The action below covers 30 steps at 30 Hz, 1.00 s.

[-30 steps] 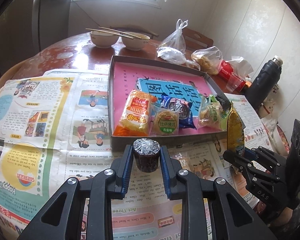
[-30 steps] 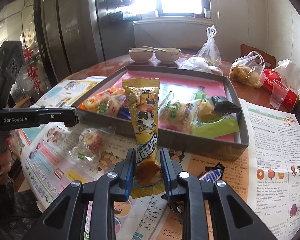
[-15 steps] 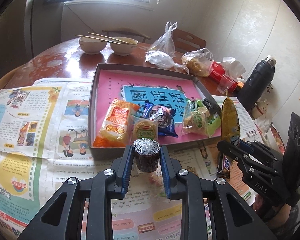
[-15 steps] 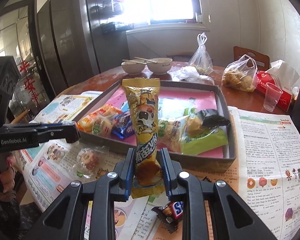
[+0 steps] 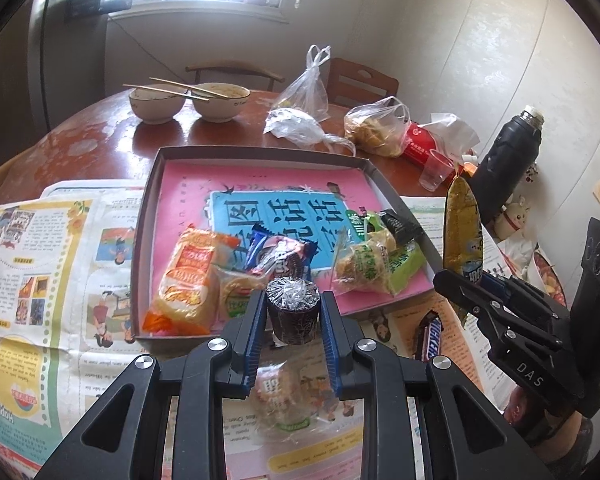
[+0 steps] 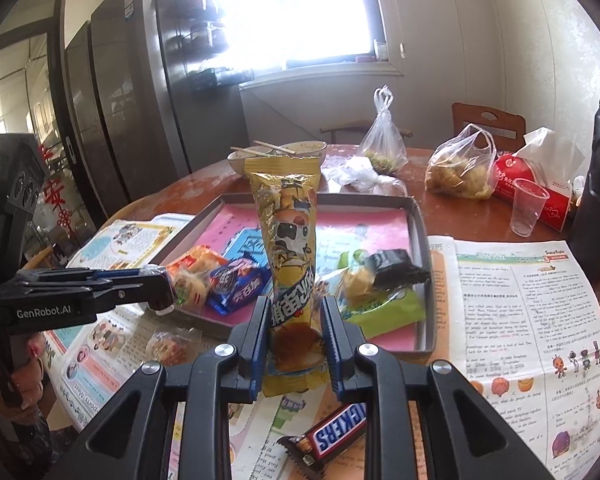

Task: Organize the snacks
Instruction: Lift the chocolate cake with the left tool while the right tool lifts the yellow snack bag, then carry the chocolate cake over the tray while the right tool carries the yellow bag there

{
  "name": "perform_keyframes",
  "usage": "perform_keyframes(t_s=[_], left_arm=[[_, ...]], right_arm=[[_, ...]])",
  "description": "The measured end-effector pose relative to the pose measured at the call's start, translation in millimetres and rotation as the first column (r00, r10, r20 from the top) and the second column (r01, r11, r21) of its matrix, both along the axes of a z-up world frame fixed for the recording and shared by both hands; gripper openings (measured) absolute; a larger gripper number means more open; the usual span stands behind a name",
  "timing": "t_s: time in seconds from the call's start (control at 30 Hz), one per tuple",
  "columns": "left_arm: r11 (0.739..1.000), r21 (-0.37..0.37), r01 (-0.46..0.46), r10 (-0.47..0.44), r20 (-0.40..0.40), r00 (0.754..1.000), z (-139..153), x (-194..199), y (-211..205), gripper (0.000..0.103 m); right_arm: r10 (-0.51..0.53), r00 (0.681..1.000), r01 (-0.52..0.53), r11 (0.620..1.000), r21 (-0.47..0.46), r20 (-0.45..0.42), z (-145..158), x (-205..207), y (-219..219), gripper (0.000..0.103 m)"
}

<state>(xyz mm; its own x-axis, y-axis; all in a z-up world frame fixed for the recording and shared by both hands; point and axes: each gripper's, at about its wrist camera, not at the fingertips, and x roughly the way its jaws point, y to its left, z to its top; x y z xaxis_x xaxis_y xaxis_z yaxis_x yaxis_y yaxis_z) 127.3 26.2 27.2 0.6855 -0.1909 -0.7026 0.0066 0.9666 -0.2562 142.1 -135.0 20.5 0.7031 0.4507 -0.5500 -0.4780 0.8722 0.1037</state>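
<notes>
**Currently: both claws loaded, lifted near the tray**

Counts: two claws, each clenched on one snack. Left claw [image 5: 293, 316] grips a small dark round cake [image 5: 293, 314] with a clear crinkled top. Right claw [image 6: 296, 330] grips a tall yellow snack packet [image 6: 287, 248] by its lower part; the packet stands upright.

One grey tray [image 5: 260, 154] with a pink liner sits on the newspaper [image 5: 40, 260] that covers the near part of the table [image 5: 112, 136]. About six wrapped snacks are bunched at its near end; the pile overlaps, so the count is rough. An orange packet [image 5: 190, 280] lies at its left end, a blue cookie pack [image 5: 280, 256] in the middle and a green one [image 5: 404, 266] at the right.

Two snacks lie loose on the paper: a Snickers bar [image 6: 332, 432] and a clear-wrapped round cake [image 6: 171, 346].

Behind the tray: two bowls [image 5: 188, 102] with chopsticks across them, several plastic bags, one clear cup [image 5: 436, 168], one black flask [image 5: 508, 160].

Versus a second ago: both claws sit higher, and the loads are unchanged. In the left view the tray has slid down toward the claw, and the loose cake and the Snickers bar now show below.

Pose: both claws pitch downward toward the tray's near edge, left steeper. In the left view, the right claw shows at the right edge, beside the tray's right corner.
</notes>
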Motion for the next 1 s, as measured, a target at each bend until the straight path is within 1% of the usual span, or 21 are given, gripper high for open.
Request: perform_keyframes(t_s=[0.13, 0.43, 0.8, 1.0], left_arm=[[1.0, 0.004, 0.007, -0.007, -0.002, 1.0, -0.3, 10.3, -6.8, 0.027], [1.0, 0.012, 0.014, -0.014, -0.026, 1.0, -7.9, 34.6, -19.1, 0.027], [0.999, 0.033, 0.023, -0.022, -0.037, 0.999, -14.5, 53.0, -32.5, 0.027], [0.998, 0.059, 0.026, -0.023, -0.05, 0.998, -21.5, 61.4, -39.0, 0.027]], right_arm=[[-0.017, 1.0, 0.017, 1.0, 0.013, 0.011, 4.2, 4.5, -6.2, 0.026], [-0.05, 0.998, 0.047, 0.996, 0.078, 0.032, 12.8, 16.5, -22.2, 0.026], [-0.073, 0.997, 0.069, 0.991, 0.115, 0.026, 8.4, 31.2, -36.6, 0.026], [-0.085, 0.996, 0.081, 0.991, 0.11, 0.029, 4.3, 36.7, -36.7, 0.026]])
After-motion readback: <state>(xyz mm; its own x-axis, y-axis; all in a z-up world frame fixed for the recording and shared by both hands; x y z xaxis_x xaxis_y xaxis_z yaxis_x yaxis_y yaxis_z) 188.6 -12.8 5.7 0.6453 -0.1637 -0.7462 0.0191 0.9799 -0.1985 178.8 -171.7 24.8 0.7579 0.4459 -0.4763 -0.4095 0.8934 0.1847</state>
